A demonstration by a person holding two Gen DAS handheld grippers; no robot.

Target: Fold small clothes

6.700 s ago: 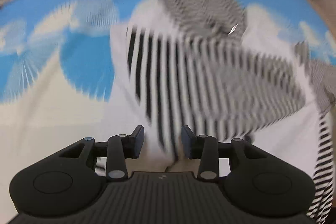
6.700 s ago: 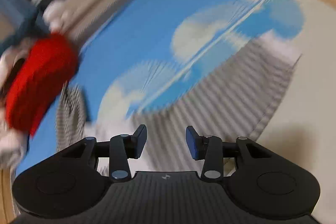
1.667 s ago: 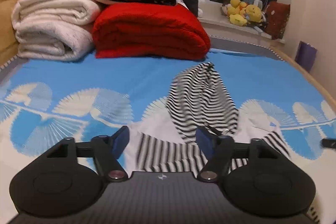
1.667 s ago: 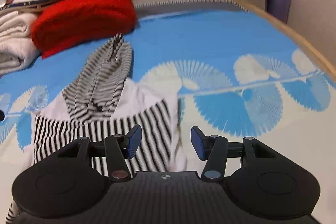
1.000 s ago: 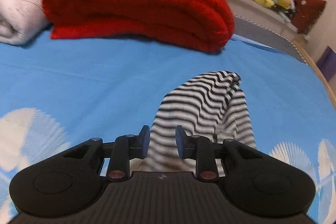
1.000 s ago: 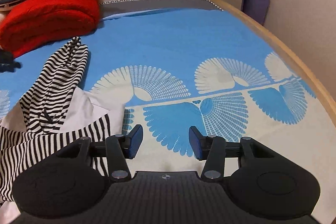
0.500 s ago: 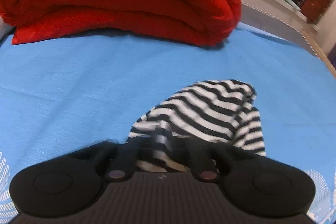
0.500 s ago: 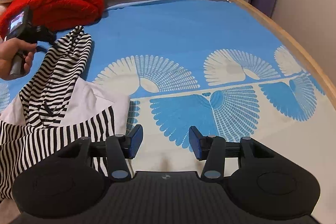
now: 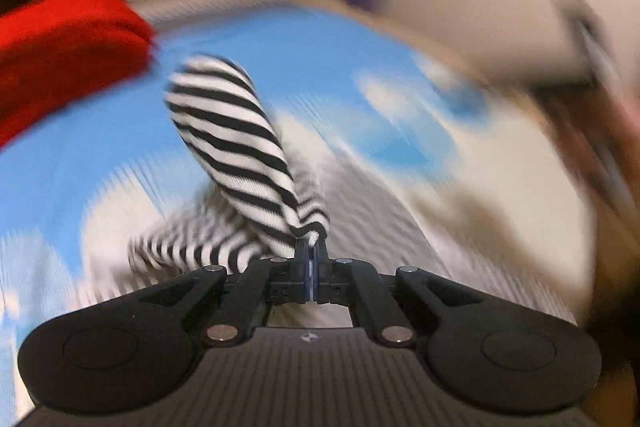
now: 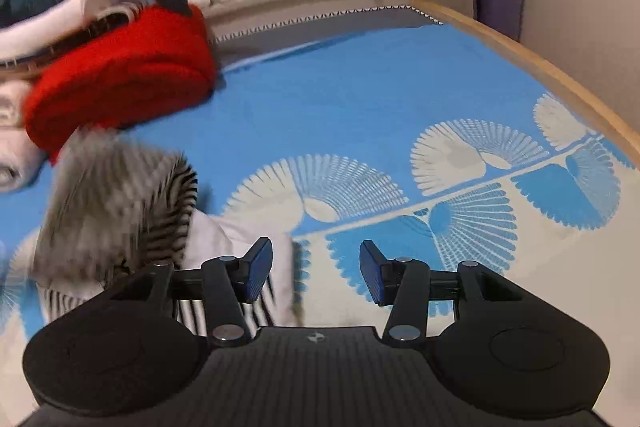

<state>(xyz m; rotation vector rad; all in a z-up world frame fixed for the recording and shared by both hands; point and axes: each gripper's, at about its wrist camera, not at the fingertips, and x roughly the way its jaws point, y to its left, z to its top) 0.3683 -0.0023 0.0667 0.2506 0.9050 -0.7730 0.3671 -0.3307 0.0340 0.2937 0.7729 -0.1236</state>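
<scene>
As laid out at this moment, largest item first:

Bed [image 10: 360, 99]: blue sheet printed with white fan shapes; it carried everything listed.
Red blanket [image 10: 120, 75]: folded, at the far left of the bed, well apart from both tools.
Striped garment [image 9: 236, 143]: small black-and-white hooded top; body lay on the bed, while its striped hood part hung lifted from a pinched edge. In the right wrist view it showed as a blurred striped mass [image 10: 116, 203] left of that tool.
Handling, judged: light, soft, limp; likely to droop and swing, not to slip or break. Hems, corners or the hood edge seemed the best holds.
Left gripper [image 9: 310, 259]: fingers closed tight on the striped garment, cloth bunched just above the tips.
Right gripper [image 10: 316, 271]: fingers apart, nothing between them; the garment's white edge lay just beyond its left finger.
</scene>
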